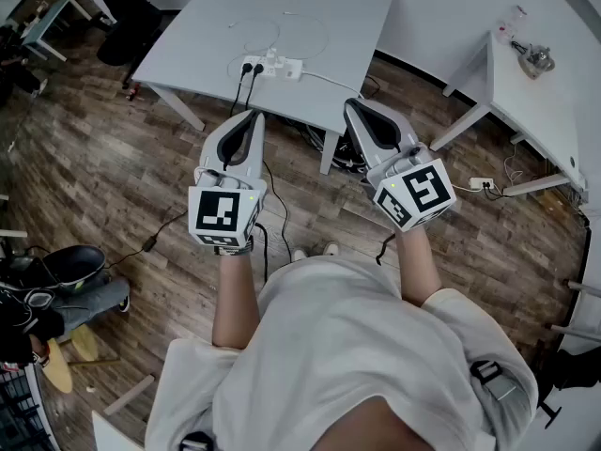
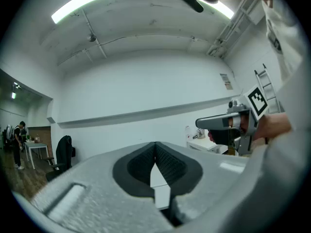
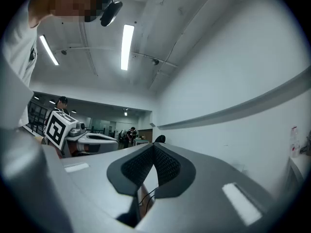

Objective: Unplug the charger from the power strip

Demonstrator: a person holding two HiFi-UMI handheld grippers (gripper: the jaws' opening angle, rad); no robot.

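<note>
A white power strip (image 1: 273, 67) lies near the front edge of the white table (image 1: 347, 17). Two black plugs (image 1: 252, 68) sit in its left end. A small white charger (image 1: 273, 57) stands on its middle, with a thin white cable (image 1: 282, 28) looping over the tabletop. I hold both grippers level at waist height, well short of the table. My left gripper (image 1: 254, 114) (image 2: 155, 144) is shut with nothing between its pads. My right gripper (image 1: 351, 103) (image 3: 154, 145) is also shut and holds nothing. Each shows in the other's view.
Black cables (image 1: 272, 195) run from the strip down across the wood floor. A second white table (image 1: 526, 92) stands at the right, with a floor socket (image 1: 481, 184) below it. A black chair (image 1: 127, 17) stands at the far left. Bags and clutter (image 1: 47, 280) lie at my left.
</note>
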